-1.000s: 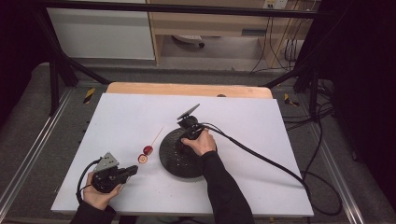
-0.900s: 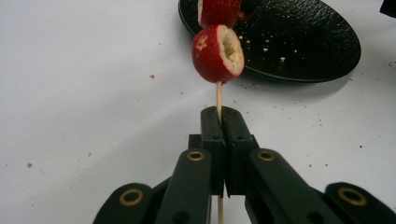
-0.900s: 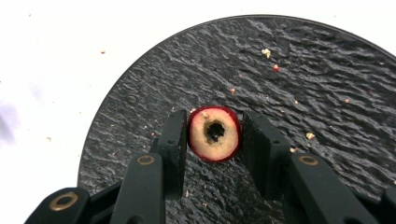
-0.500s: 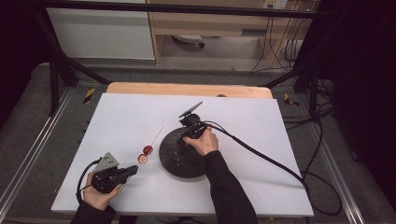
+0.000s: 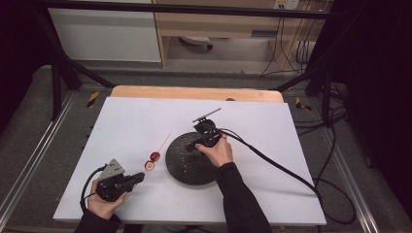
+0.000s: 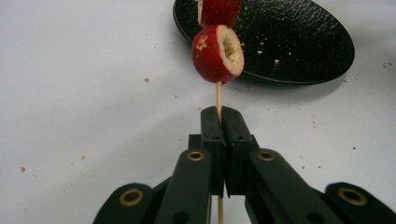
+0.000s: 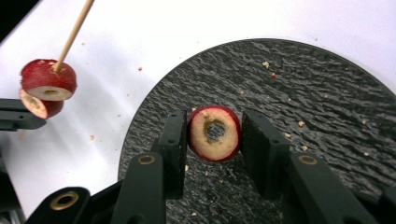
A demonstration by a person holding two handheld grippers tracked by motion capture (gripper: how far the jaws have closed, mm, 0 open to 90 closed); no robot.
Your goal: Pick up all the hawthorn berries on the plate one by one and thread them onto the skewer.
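My left gripper is shut on a thin wooden skewer that points away from it. Two red cored fruit pieces sit threaded on the skewer, near the black plate. In the high view the left gripper is at the front left, and the skewer slants toward the far right. My right gripper is over the plate, its jaws standing on either side of a cored red fruit slice that lies on the plate. A thin gap shows at the right jaw.
The round black plate lies mid-table on the white board. Crumbs dot the plate and the board. The right gripper's cable trails off the board's right edge. A wooden strip runs along the far edge.
My right gripper has shifted slightly to the right over the plate. The left gripper and the skewer have stayed still.
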